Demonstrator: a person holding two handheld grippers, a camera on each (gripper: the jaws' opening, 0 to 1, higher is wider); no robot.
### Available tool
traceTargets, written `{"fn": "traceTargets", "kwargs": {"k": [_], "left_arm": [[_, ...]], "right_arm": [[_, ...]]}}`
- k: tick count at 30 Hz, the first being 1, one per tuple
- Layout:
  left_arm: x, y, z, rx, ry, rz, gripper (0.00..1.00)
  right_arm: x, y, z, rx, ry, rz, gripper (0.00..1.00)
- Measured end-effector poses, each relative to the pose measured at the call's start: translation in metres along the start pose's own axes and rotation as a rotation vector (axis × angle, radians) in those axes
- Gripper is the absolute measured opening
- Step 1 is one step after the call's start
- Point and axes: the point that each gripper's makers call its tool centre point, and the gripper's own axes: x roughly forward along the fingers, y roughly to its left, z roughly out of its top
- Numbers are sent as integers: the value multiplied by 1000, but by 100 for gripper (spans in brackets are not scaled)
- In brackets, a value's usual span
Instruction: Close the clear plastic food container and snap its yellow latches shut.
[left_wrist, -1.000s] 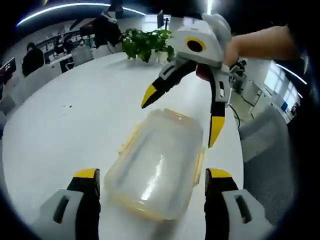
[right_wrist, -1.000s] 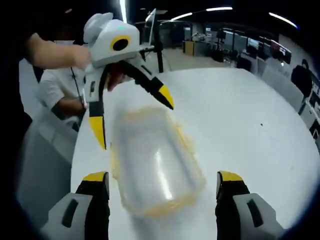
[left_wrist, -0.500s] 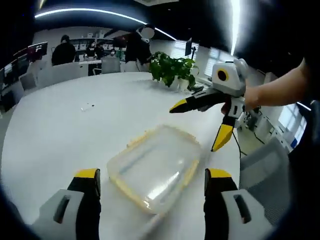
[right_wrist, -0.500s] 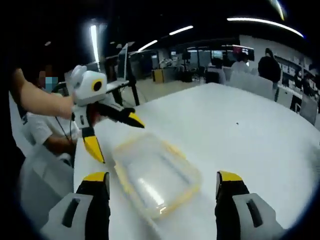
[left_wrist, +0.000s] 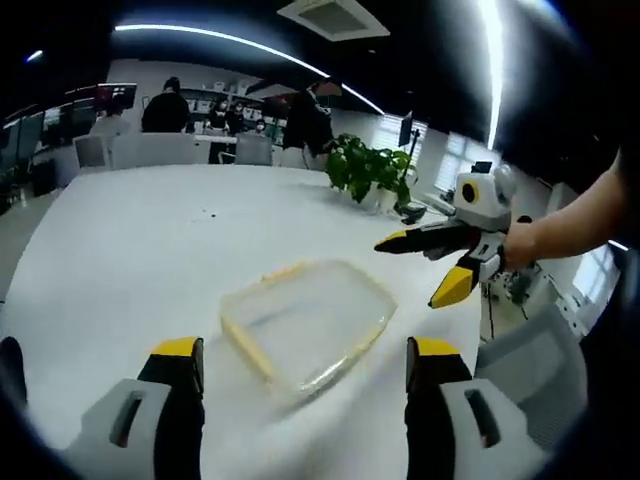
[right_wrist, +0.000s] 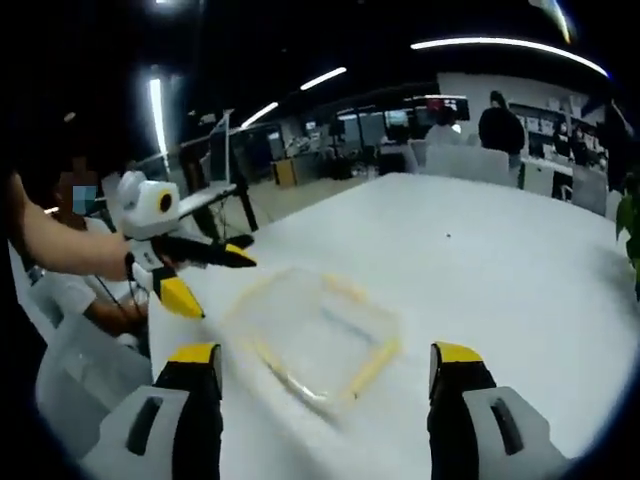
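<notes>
OK: clear rectangular plastic container with yellow latches (left_wrist: 306, 325) lies lidded on white round table (left_wrist: 120, 250); contents unclear. My left gripper (left_wrist: 305, 368) and right gripper (right_wrist: 326, 370) spread wide, apart from it.

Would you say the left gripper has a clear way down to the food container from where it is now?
Probably yes. The left gripper is open, with the container on the white table straight ahead between its jaws. The right gripper is off to one side.
</notes>
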Motion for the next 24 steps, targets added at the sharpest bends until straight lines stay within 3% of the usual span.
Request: {"fn": "traceTargets", "kwargs": {"k": [7, 19, 24], "left_arm": [[-14, -11, -2, 9, -12, 7, 83], [-26, -29, -11, -13, -21, 8, 83], [-28, -32, -13, -21, -21, 7, 83]], "right_arm": [[-14, 1, 6, 53, -47, -37, 84], [-30, 3, -12, 92, -52, -80, 83], [-37, 0, -9, 112, -80, -98, 83]]}}
